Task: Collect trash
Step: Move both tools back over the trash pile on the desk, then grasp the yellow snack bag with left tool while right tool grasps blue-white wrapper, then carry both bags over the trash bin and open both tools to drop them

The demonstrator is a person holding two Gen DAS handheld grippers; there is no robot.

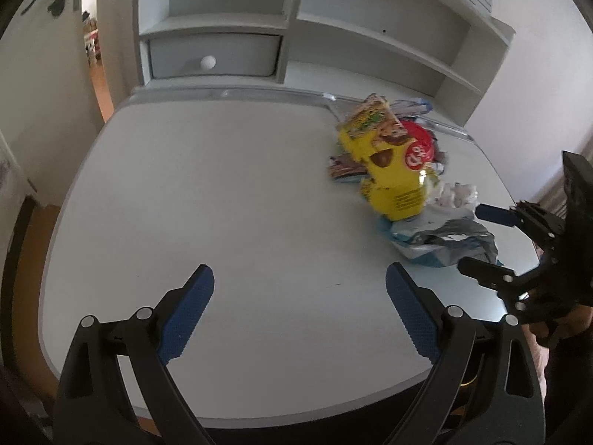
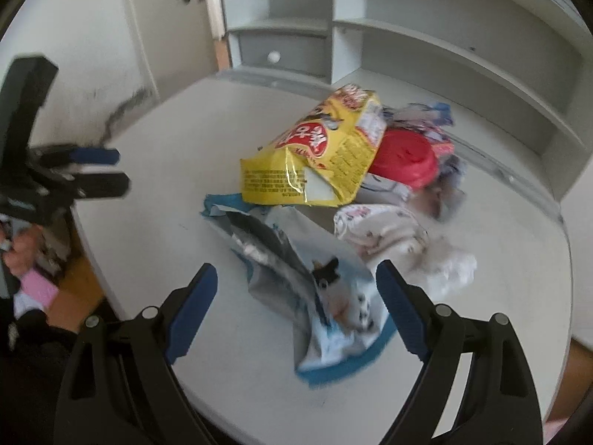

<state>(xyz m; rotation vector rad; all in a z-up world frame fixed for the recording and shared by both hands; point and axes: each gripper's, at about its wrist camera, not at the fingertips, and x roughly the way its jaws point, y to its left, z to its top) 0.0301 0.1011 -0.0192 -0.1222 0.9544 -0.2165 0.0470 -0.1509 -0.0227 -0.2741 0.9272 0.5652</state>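
Both jaws apart, empty; trash (image 2: 326, 170) heaped on bench (image 1: 222, 204); loose wrappers liable to slide off if nudged.

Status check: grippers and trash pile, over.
Left gripper open, empty. Right gripper open over blue-white wrapper. Yellow bag untouched. Nothing blocking.

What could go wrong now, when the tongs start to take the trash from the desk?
The right tongs are open above the blue-white bag, which lies near the desk edge; a push could slide it off. The yellow bag leans on the red lid, so pulling either may scatter the pile.
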